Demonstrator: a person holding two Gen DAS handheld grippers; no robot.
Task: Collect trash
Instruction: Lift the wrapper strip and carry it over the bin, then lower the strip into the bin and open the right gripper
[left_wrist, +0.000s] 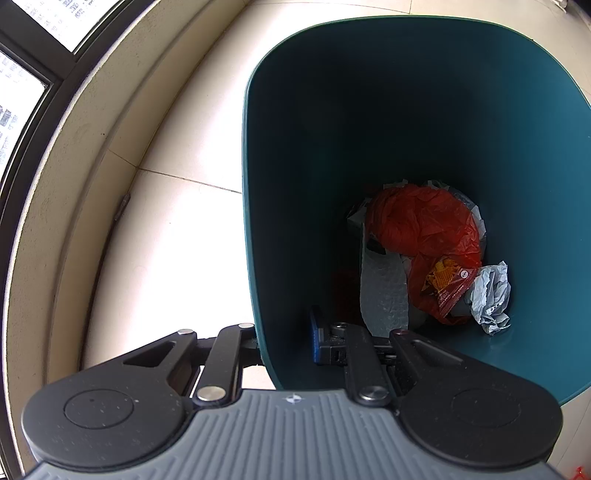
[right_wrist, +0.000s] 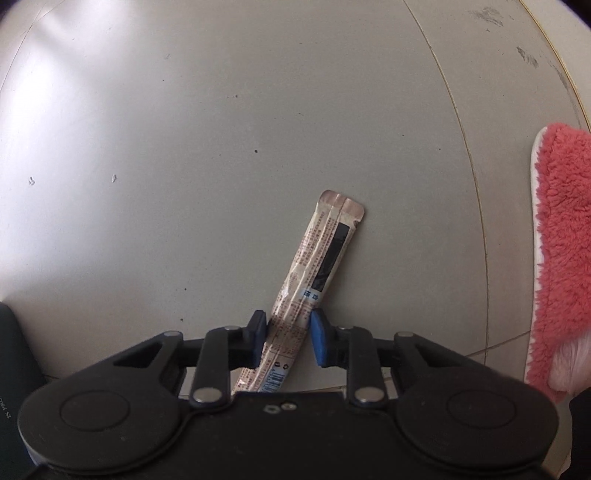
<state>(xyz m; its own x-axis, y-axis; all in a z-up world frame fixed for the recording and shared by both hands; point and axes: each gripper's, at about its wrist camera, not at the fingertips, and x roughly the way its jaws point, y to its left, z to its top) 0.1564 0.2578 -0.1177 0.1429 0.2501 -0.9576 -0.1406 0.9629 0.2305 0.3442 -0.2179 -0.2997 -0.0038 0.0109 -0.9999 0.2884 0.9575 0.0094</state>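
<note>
Pale tiled floor (left_wrist: 177, 236), glossy, thin grout lines; dark-framed window (left_wrist: 33, 85) along the wall on the left-wrist view's left edge.

Teal trash bin (left_wrist: 369, 110) stands on the tiles. Left gripper (left_wrist: 291, 343) clamps its near rim: 1 finger outside the wall, 1 blue-padded finger (left_wrist: 317, 339) inside, jaws nearly closed on the plastic. At the bin's bottom: crumpled red plastic bag (left_wrist: 417, 218), red snack wrapper (left_wrist: 450, 288), wad of grey-blue paper (left_wrist: 491, 295), strip of white foam sheet (left_wrist: 380, 291).

Right-wrist view: long beige stick-pack wrapper (right_wrist: 317, 266) lies flat on the grey floor, tilted rightward. Right gripper (right_wrist: 288, 332) points down over its lower part, blue pads (right_wrist: 319, 332) either side. The left pad looks against the wrapper's edge, right pad at or just off it; grip not firm.

Fluffy pink slipper (right_wrist: 561, 240) at that view's right edge, well apart from the wrapper.
</note>
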